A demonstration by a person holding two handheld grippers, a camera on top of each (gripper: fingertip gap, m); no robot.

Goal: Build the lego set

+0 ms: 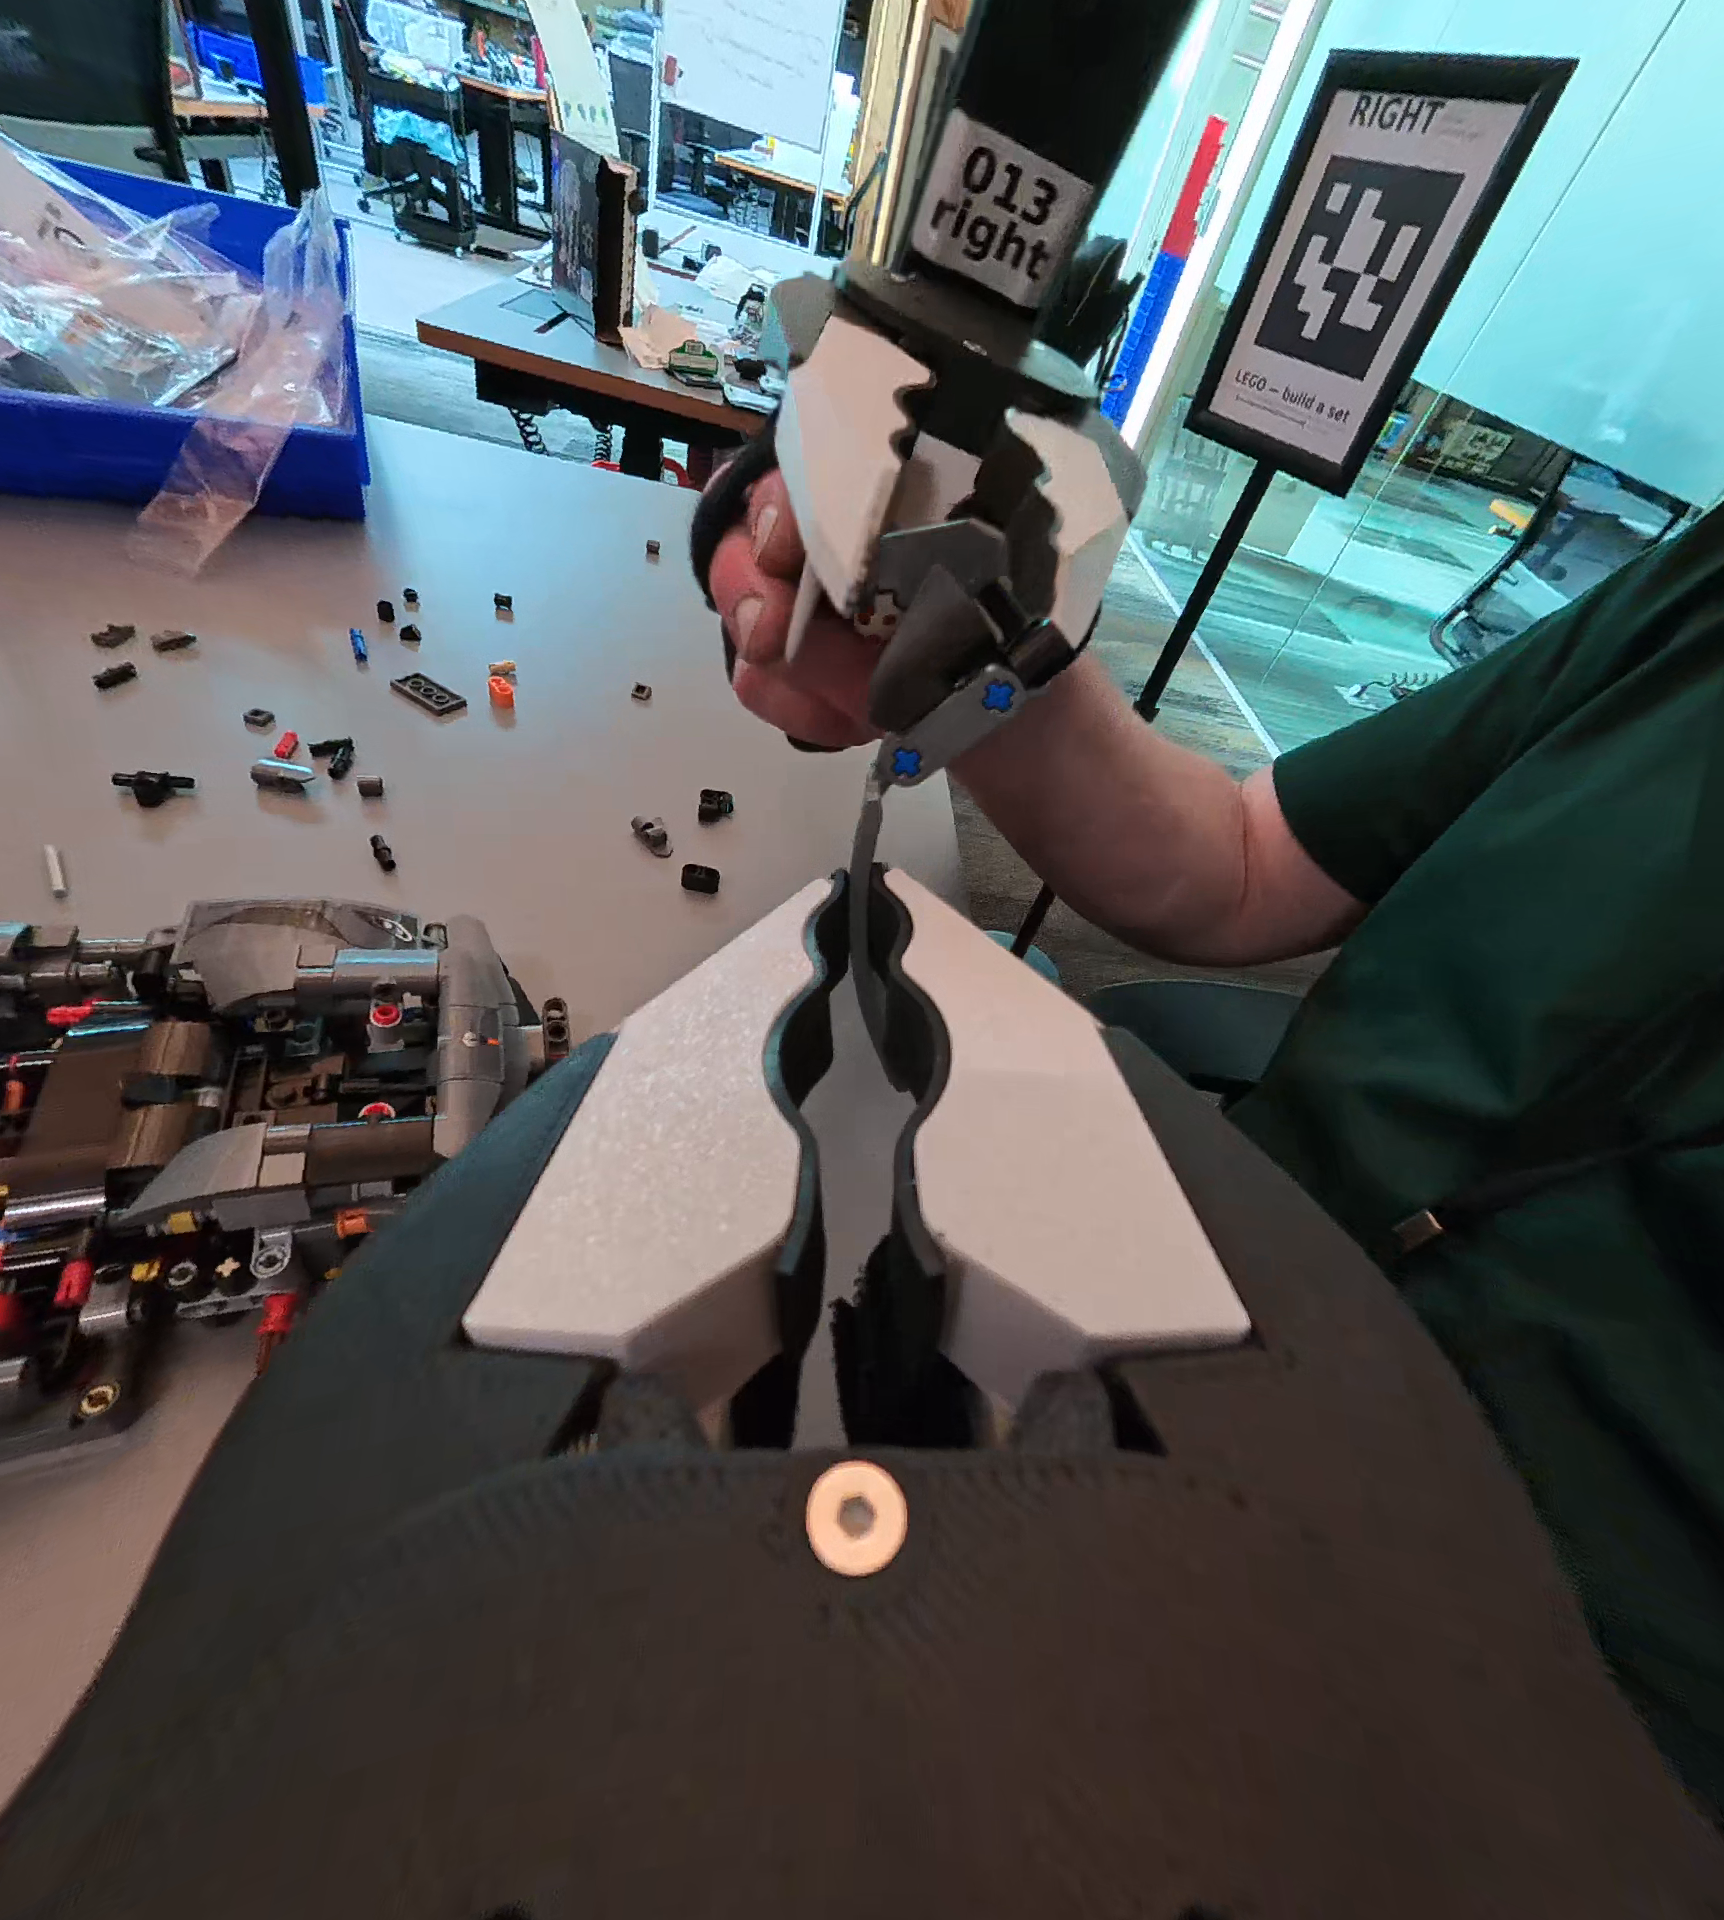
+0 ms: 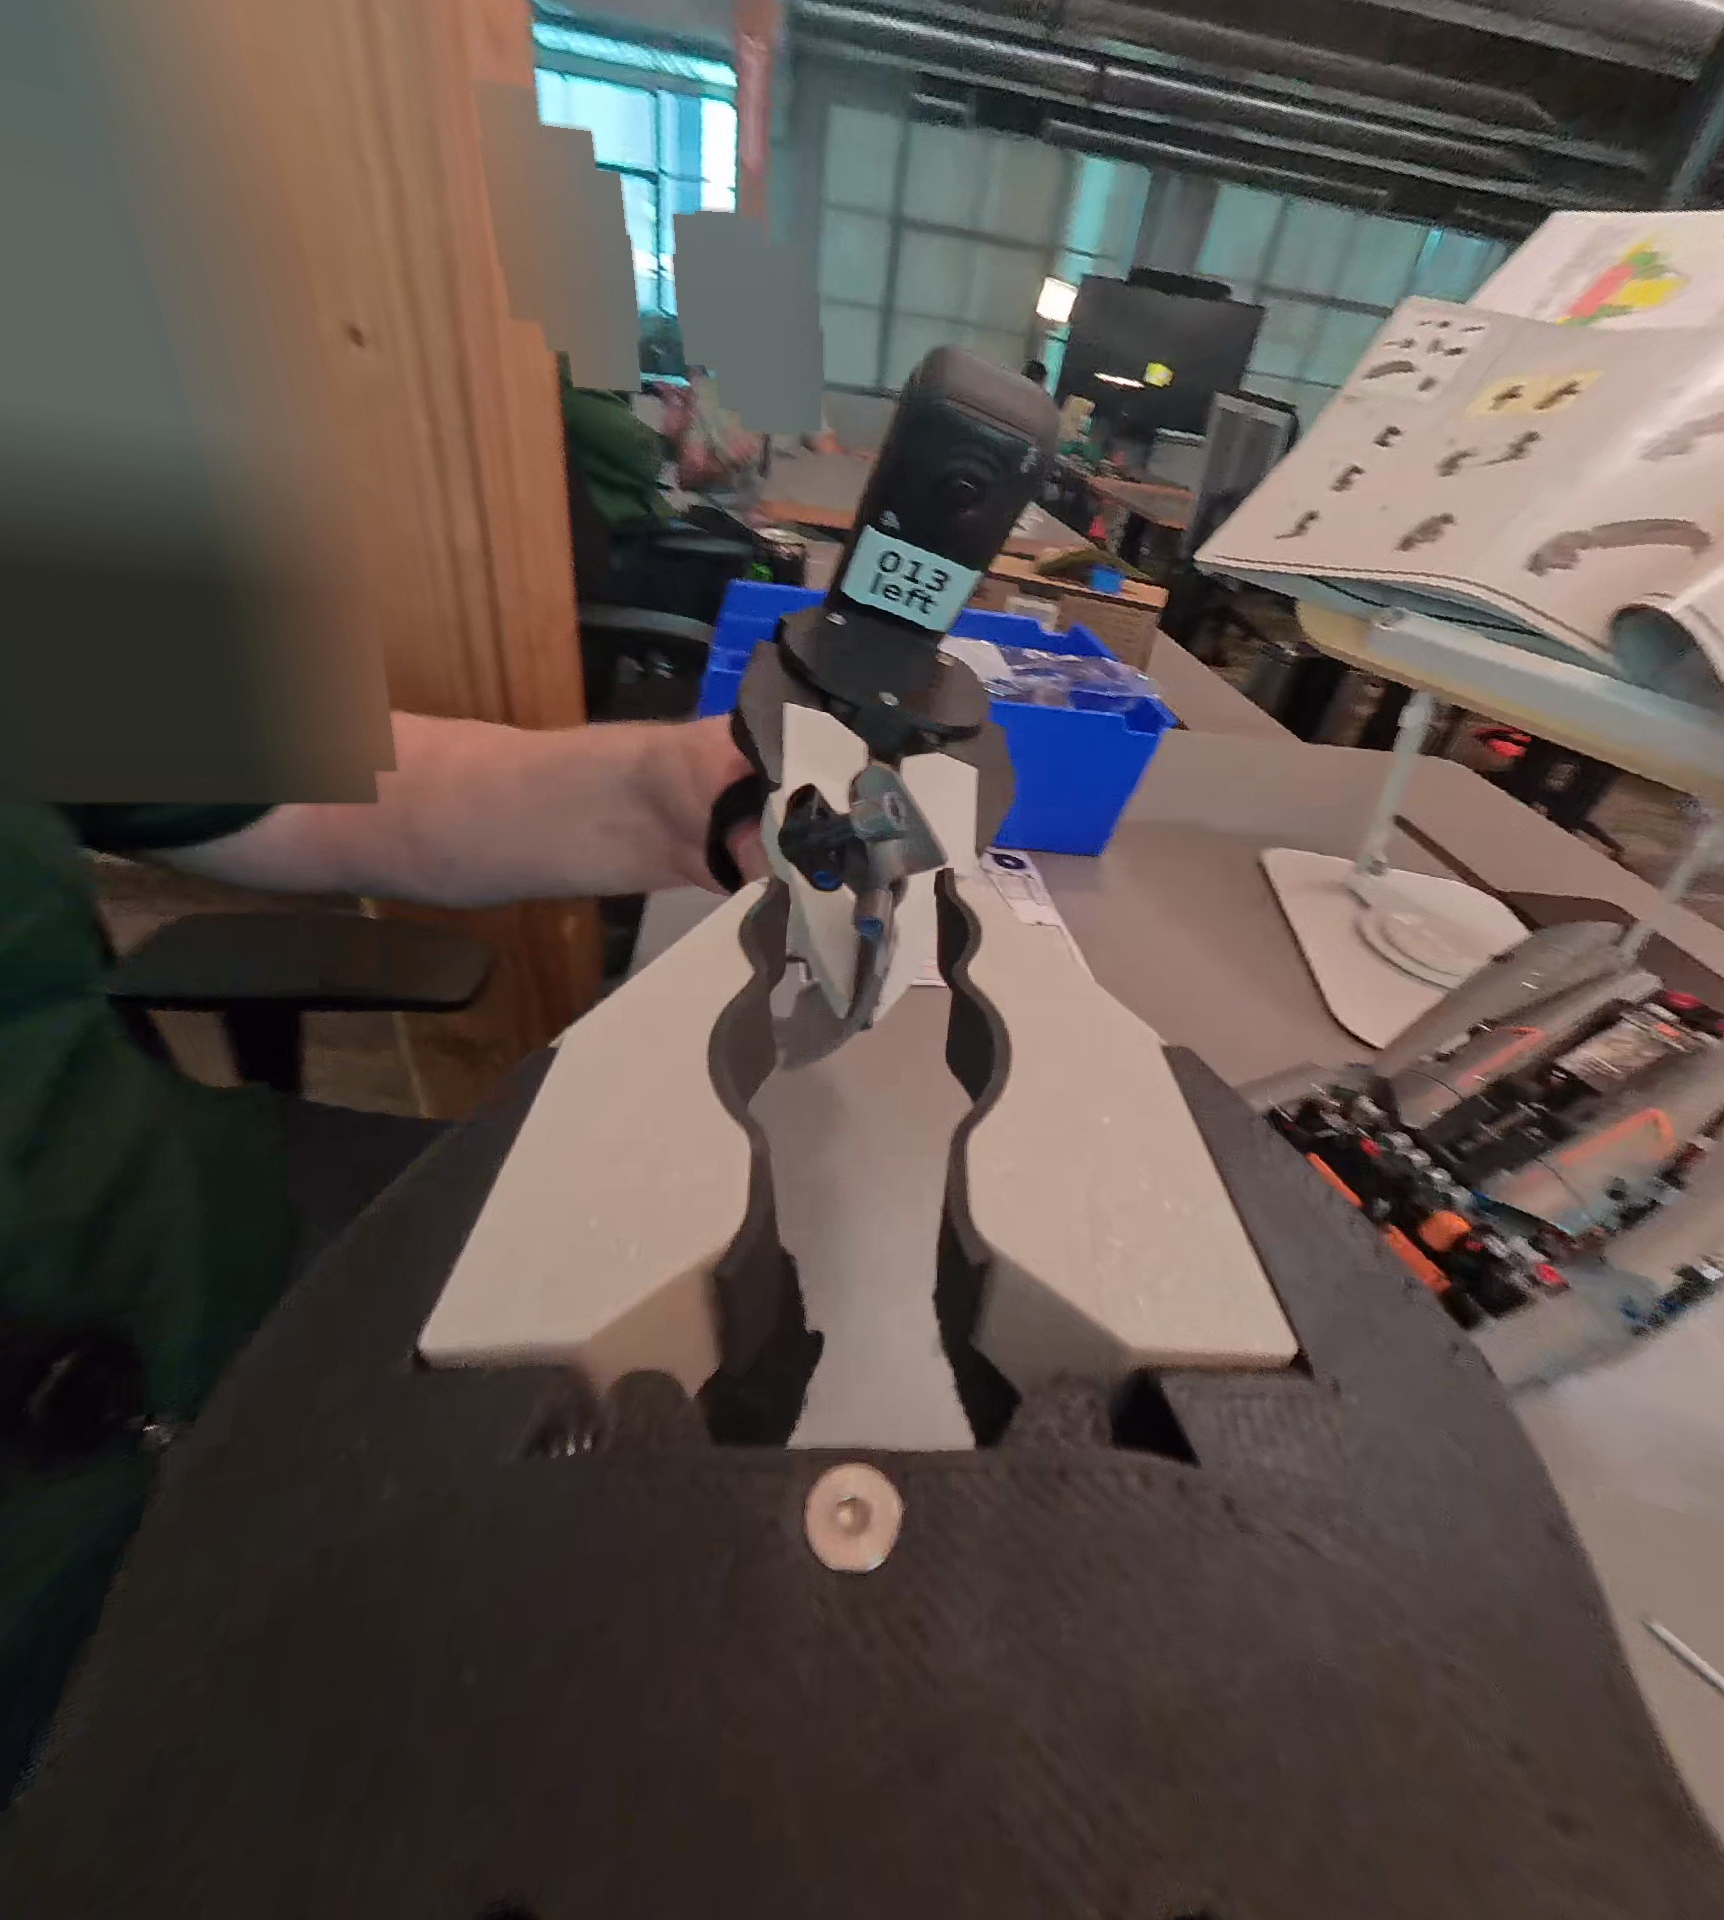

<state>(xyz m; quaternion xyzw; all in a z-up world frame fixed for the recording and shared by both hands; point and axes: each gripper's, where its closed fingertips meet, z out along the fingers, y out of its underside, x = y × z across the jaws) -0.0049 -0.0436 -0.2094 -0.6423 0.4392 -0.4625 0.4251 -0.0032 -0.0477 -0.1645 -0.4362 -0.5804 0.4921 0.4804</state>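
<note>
At nine o'clock on the table (image 1: 546, 499), a largely assembled grey-and-orange lego model (image 1: 214, 1122) lies with loose pieces (image 1: 427, 694) scattered beyond it, so much building remains. At centre, the left gripper (image 1: 863, 894) pinches the thin end of a grey sub-assembly (image 1: 951, 717) raised off the table. At one o'clock, the right gripper (image 1: 899, 582) appears pressed onto its upper part.
</note>
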